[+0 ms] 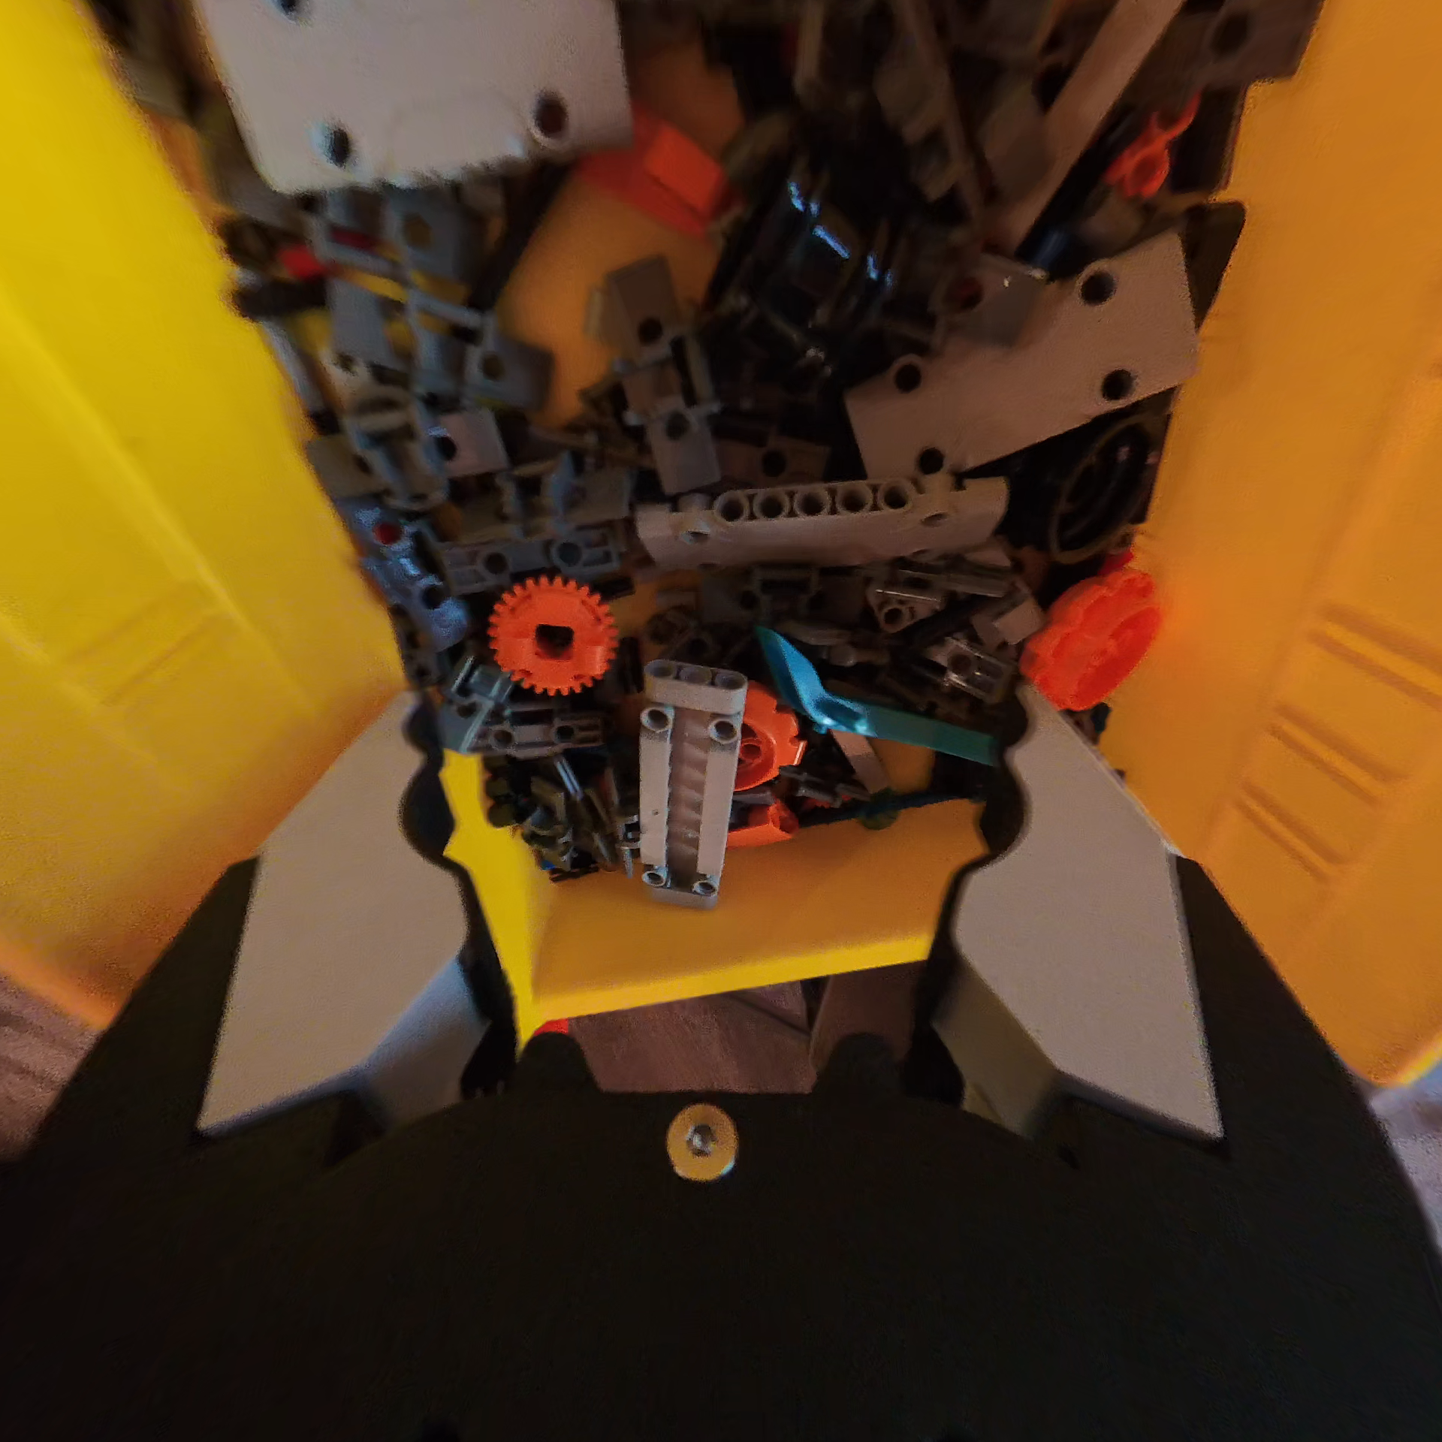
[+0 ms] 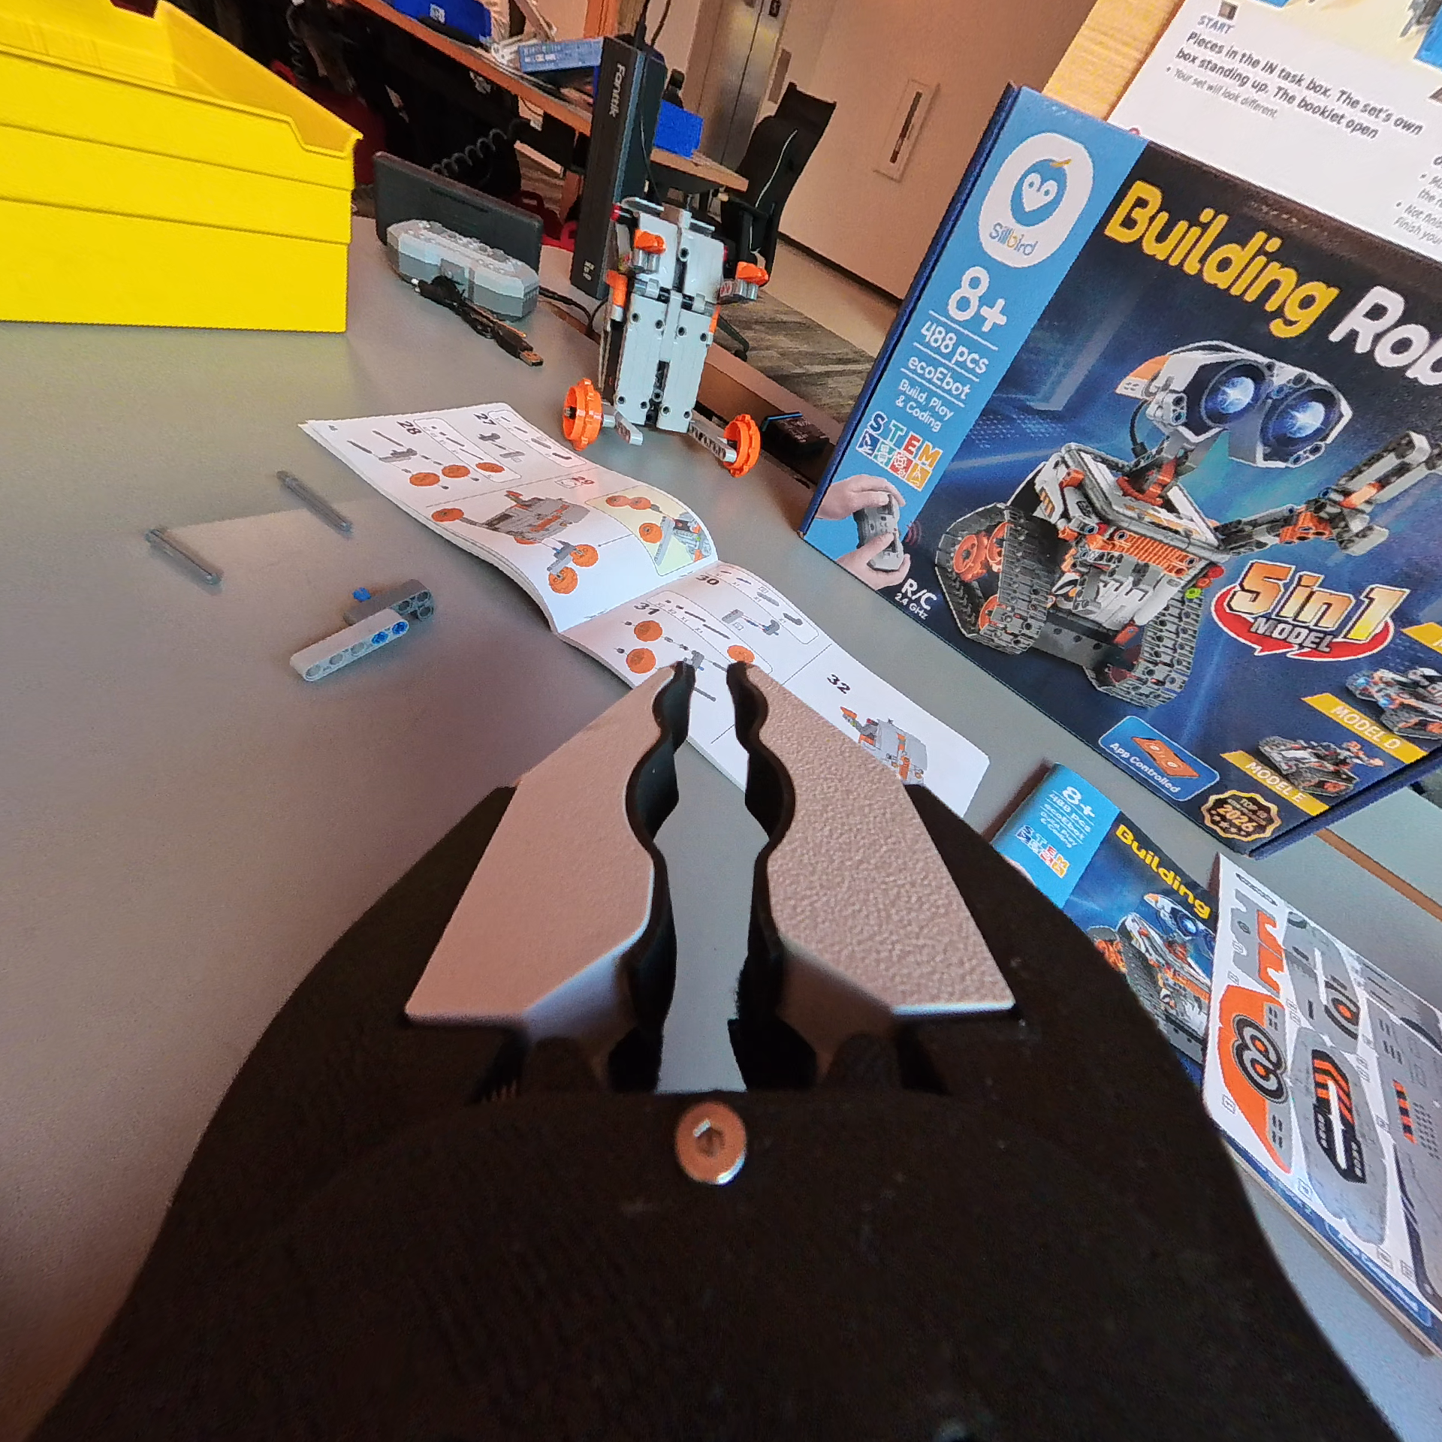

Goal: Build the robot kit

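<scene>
**Left gripper over the parts bin, right gripper low above the booklet**

The yellow bin (image 1: 156, 546) fills the left wrist view, its smooth moulded plastic walls rising on both sides around a loose heap of grey, black and orange building pieces. The left gripper (image 1: 714, 749) hangs over the near end of the heap with its jaws wide apart and nothing between them. Straight ahead, between the jaw tips and nearest to them, lies a light grey ribbed piece (image 1: 687, 788) with pin holes at its corners, its long axis running along the line of the jaws. Beyond it sits an orange toothed gear (image 1: 552, 633), flat and face-up, and to the right a thin teal blade-like piece (image 1: 858, 706). A long grey holed beam (image 1: 819, 511) lies crosswise farther in.

In the right wrist view a glossy printed box (image 2: 1170, 468) stands on the matte grey surface (image 2: 156, 780). A part-built grey and orange model (image 2: 663, 335) stands upright past an open paper booklet (image 2: 593, 546). The right gripper (image 2: 708, 669) hovers at the booklet's near page, jaws nearly together with a narrow gap, empty. To its left lie a short grey beam with blue pins (image 2: 363, 632) and two slim grey axles (image 2: 183, 555), well apart from the jaws.
</scene>
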